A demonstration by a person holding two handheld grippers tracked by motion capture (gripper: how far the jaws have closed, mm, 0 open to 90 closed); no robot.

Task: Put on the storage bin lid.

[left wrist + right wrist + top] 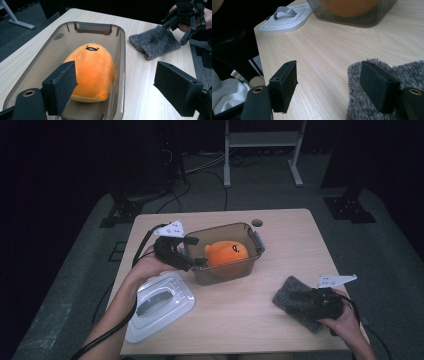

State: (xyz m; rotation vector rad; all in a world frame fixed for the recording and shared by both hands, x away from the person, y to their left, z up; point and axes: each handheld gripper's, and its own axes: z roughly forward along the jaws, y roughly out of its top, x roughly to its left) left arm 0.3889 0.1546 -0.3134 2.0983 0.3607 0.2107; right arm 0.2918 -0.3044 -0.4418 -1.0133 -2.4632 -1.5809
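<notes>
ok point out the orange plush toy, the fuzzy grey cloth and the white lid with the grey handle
orange plush toy (91, 68): left gripper view, middle of its body
fuzzy grey cloth (295, 295): high view, its left half on the table
white lid with the grey handle (159, 304): high view, beside its handle

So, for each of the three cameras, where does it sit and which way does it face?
High view: above the person's side, looking forward and down on the table; both forearms enter from below.
Left gripper view: on the left hand-held gripper, facing the orange plush in the clear box; own open jaws show.
Right gripper view: on the right hand-held gripper, low over the grey cloth, facing the lid.
The plush, box and cloth appear in all three.
</notes>
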